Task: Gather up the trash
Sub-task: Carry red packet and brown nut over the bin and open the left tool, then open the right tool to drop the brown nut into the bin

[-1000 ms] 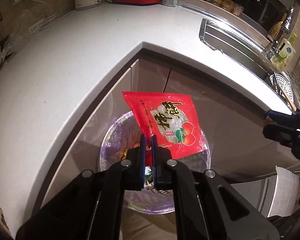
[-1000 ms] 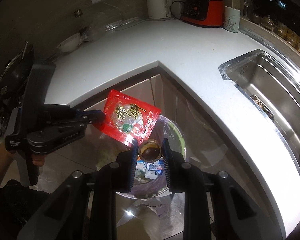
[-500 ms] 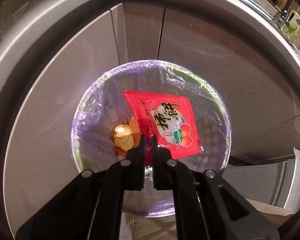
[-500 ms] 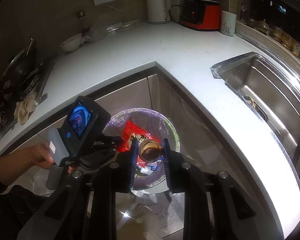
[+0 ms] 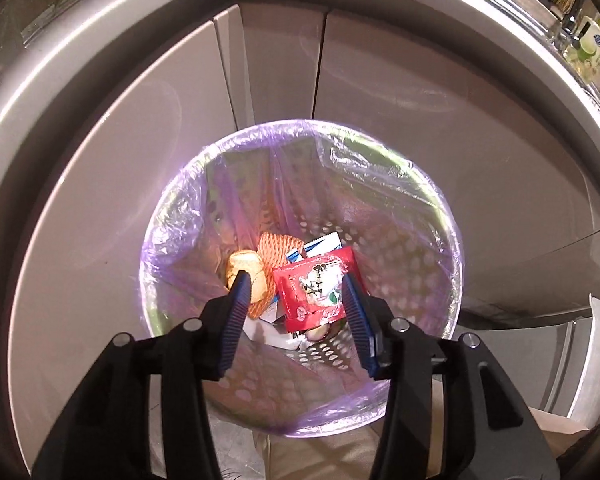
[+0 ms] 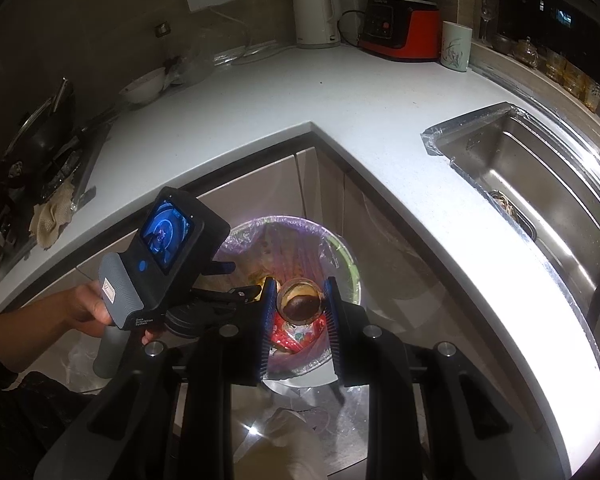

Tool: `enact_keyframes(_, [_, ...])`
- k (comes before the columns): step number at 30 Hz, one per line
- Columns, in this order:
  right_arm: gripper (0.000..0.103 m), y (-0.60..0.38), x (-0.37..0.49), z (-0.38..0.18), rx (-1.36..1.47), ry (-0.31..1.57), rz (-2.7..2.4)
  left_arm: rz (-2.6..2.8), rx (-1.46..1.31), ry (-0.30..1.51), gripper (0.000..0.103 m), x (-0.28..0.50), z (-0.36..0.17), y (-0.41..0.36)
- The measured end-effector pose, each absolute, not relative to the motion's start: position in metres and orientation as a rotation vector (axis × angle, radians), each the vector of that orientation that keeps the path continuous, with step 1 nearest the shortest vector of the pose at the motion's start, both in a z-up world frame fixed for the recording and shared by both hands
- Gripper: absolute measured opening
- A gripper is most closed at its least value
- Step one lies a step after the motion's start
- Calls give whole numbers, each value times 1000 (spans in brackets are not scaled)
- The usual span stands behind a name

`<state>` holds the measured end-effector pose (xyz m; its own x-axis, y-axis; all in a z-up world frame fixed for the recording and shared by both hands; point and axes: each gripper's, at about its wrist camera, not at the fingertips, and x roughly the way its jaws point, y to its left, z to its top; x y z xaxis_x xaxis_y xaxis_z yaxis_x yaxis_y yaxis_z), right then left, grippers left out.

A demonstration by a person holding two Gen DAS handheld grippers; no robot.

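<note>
Hand at the left of the right wrist view grips the handle of the left gripper, which points down into the waste bin lined with a purple bag. Its jaws have just been opening and now stand spread, nothing pressed between them; the red snack packet lies loose below on the rubbish at the bin's bottom, beside orange netting and a pale crumpled lump. Further right, the right gripper hangs over the same bin, its blue pads pinching a small round brown-topped thing. Beyond lie the white worktop and, far right, the steel sink.
</note>
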<state>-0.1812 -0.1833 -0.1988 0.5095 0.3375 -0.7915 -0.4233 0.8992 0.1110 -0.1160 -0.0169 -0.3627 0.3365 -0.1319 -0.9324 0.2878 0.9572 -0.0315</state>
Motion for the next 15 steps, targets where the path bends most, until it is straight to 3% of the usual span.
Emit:
enact_keyframes(6, [25, -181, -182, -198, -95, 921, 470, -263, 137, 1098, 64, -124, -316, -8])
enact_keyframes(15, [25, -170, -179, -218, -90, 940, 505, -170, 58, 963, 74, -139, -243, 22])
